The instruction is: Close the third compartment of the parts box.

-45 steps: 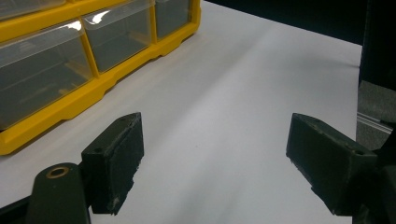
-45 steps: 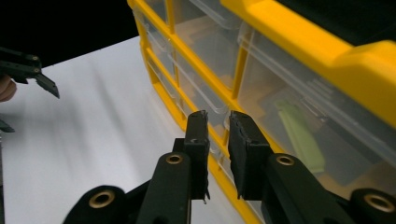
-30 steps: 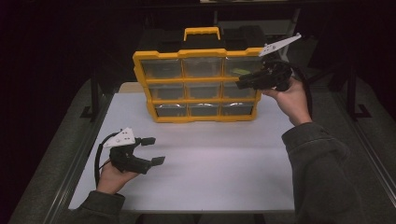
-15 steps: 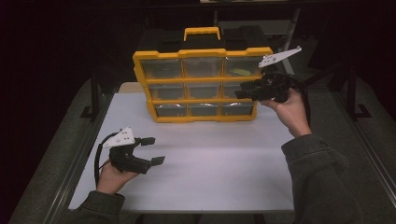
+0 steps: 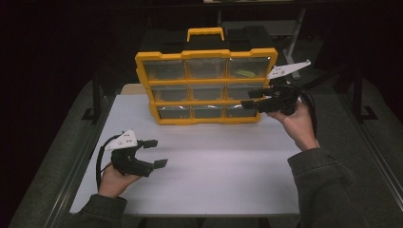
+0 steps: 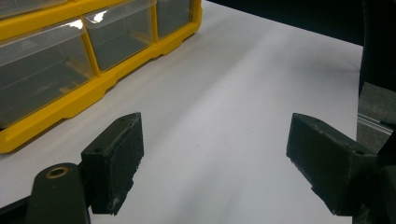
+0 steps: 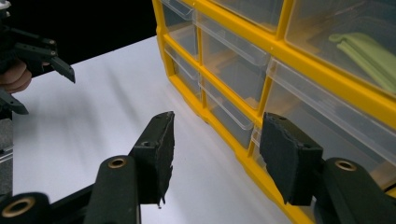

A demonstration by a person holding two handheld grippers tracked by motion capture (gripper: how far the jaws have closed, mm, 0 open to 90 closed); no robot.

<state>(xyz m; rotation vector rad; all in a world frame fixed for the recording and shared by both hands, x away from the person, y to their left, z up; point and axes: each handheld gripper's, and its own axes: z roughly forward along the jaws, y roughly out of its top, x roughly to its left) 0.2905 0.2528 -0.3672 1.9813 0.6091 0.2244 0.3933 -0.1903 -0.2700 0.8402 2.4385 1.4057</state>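
A yellow organizer case (image 5: 206, 53) with clear drawers stands upright at the back of the white table (image 5: 214, 156). Its top right drawer holds a pale green item (image 5: 245, 73). My right gripper (image 5: 250, 98) hovers just in front of the right column, at the middle and bottom rows. Its jaws have just been opening and nothing is between them. In the right gripper view that gripper (image 7: 217, 158) points along the drawer fronts (image 7: 233, 79), with the green item (image 7: 364, 51) up at the right. My left gripper (image 5: 158, 153) rests open at the front left of the table, empty (image 6: 215, 163).
A yellow carry handle (image 5: 205, 32) tops the case. Bare white tabletop lies between the two hands. Dark floor and metal frame rails (image 5: 95, 95) flank the table. The other hand with its gripper (image 7: 44, 93) appears far off in the right gripper view.
My right hand has come down along the right column of drawers, from the upper rows toward the lower ones, and its jaws stand wider apart. The left hand has stayed put.
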